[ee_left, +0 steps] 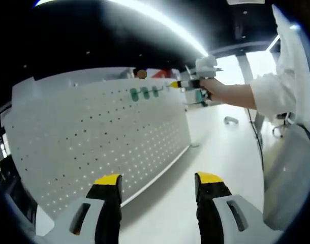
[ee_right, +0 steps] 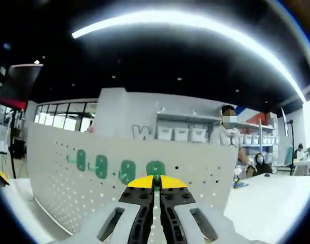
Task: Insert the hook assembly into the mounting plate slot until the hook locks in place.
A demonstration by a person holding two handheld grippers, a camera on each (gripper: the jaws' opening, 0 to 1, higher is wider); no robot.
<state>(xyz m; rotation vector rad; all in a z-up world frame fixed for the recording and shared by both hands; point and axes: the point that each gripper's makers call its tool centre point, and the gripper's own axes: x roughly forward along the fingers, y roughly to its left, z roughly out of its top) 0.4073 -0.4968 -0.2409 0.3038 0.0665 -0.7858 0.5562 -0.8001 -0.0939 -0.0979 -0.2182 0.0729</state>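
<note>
**Hook fitting at pegboard, top row**

Right gripper [ee_right: 155, 179]: jaws pinched together at frame bottom; contents cannot be told. Green hooks [ee_right: 126, 171] line the pegboard [ee_right: 58, 188] just beyond. Left gripper [ee_left: 158, 179]: jaws wide apart, empty, lower frame, held back, probably for overview.

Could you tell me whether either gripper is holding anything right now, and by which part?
The left gripper is open and holds nothing. The right gripper has its jaws closed at a green hook on the pegboard; whether they pinch it cannot be told.
</note>
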